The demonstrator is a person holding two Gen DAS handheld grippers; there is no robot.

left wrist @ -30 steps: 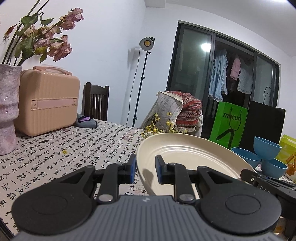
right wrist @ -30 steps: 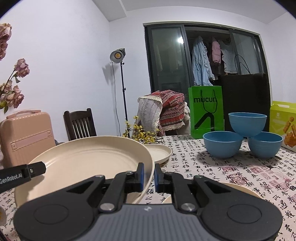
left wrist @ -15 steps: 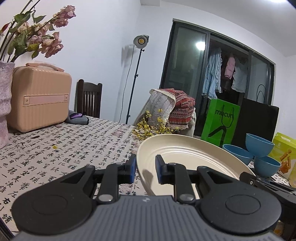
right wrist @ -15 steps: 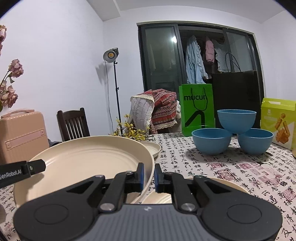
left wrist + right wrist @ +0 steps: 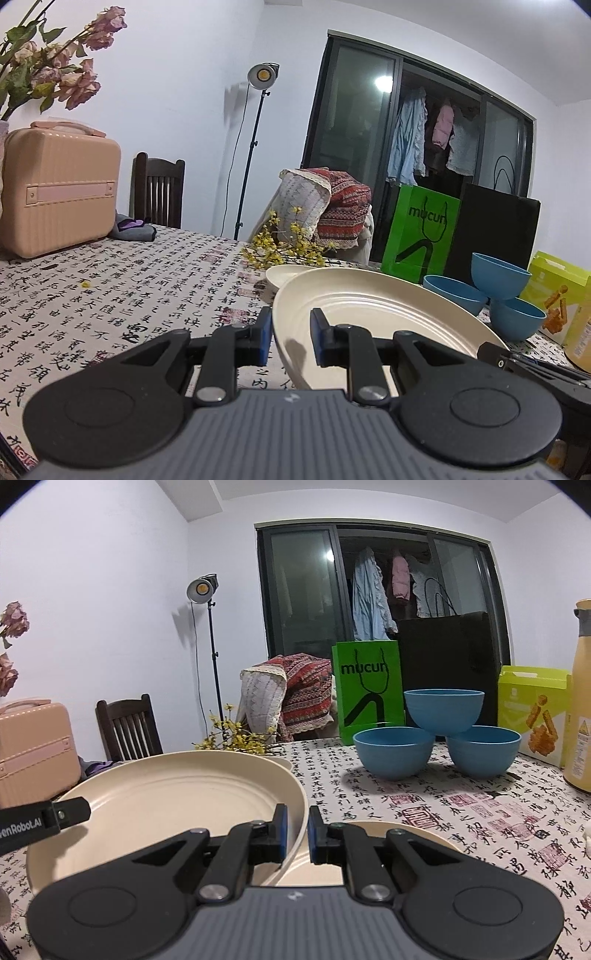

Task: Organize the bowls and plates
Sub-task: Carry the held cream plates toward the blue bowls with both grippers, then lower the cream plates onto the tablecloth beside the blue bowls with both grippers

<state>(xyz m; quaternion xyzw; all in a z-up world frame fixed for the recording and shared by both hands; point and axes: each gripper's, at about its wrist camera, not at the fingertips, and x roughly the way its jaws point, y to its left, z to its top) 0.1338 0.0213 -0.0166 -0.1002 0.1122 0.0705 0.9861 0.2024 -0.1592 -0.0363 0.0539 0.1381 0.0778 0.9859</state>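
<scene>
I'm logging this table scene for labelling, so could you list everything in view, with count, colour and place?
large plate: one, cream, held off the table by both grippers
plate: one, cream, on the table under the right gripper
small plate: one, cream, behind the large plate
bowls: three, blue, one on two, right
bags: green and black, behind the bowls
box: yellow-green, far right
bottle: yellow, right edge
case: pink, left
lamp: one, by the wall
left gripper: shut on the plate's rim
right gripper: shut on the opposite rim
</scene>
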